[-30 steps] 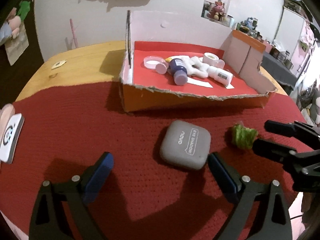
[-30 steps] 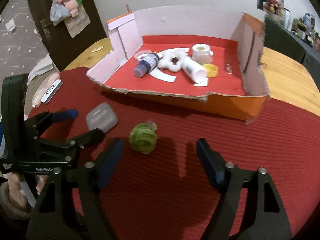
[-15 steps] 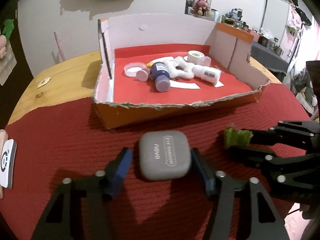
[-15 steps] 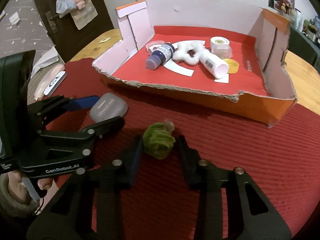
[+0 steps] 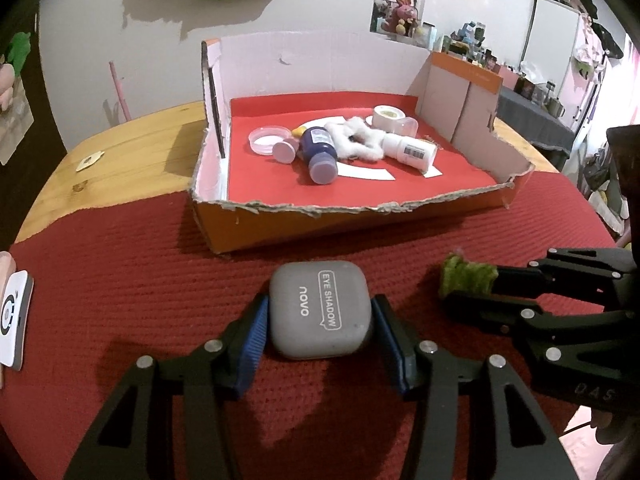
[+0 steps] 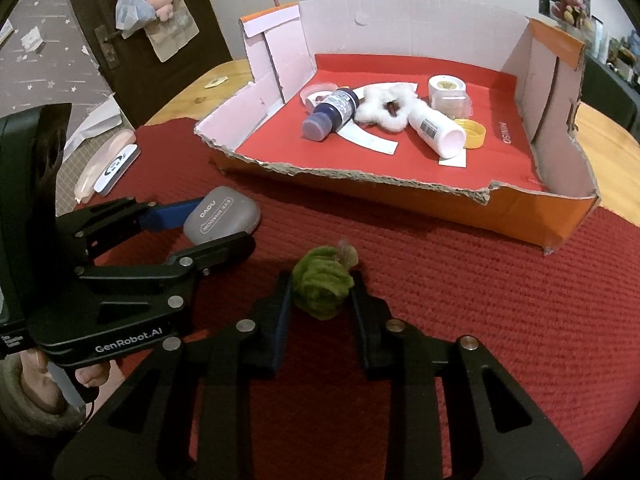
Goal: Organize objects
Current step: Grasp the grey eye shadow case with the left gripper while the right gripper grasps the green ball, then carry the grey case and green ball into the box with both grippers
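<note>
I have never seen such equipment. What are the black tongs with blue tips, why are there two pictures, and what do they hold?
They are no robot arms: a person holds a two-finger gripper in each hand, and a fisheye camera on each one looks forward along its fingers. That gives two pictures of the same red mat.

In the left camera's picture, the left gripper has closed on a grey eye shadow case. In the right camera's picture, the right gripper has closed on a green fuzzy scrunchie. Each gripper also shows at the edge of the other's picture.

Behind them stands a torn cardboard box. In it lie a blue bottle, a white scrunchie, a white bottle and some small jars and lids.
</note>
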The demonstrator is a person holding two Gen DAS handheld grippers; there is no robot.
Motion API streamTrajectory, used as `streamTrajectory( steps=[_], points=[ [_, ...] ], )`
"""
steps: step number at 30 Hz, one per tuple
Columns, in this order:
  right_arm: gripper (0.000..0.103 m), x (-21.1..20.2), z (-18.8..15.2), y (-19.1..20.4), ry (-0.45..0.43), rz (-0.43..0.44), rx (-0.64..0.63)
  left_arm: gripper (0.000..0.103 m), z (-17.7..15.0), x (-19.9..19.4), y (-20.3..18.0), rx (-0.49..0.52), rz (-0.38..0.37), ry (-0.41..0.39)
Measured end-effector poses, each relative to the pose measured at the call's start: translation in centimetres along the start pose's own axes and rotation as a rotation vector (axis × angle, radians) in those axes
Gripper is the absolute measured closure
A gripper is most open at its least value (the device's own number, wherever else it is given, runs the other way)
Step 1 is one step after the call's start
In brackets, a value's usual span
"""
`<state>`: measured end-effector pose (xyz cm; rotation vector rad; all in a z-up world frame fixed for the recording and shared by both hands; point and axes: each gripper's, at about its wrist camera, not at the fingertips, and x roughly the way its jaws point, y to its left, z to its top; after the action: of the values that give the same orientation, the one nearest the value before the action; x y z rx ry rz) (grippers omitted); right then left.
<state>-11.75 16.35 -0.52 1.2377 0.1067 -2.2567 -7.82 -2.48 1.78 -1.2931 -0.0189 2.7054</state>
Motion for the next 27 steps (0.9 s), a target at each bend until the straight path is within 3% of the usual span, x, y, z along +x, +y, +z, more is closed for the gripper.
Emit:
streamTrajectory(
  steps=[10,27],
  points=[
    [0.078,-3.1,1.0,0.9,-0.068,0.013,-0.023,0.05,0.8,-2.7,-0.2,-0.01,-0.022,-0.061],
    [0.078,-4.7,2.3,0.5,-0.111,0.047,-0.013,0.05,2.2,-4.7,-0.6,-0.002,-0.057,-0.105]
  ],
)
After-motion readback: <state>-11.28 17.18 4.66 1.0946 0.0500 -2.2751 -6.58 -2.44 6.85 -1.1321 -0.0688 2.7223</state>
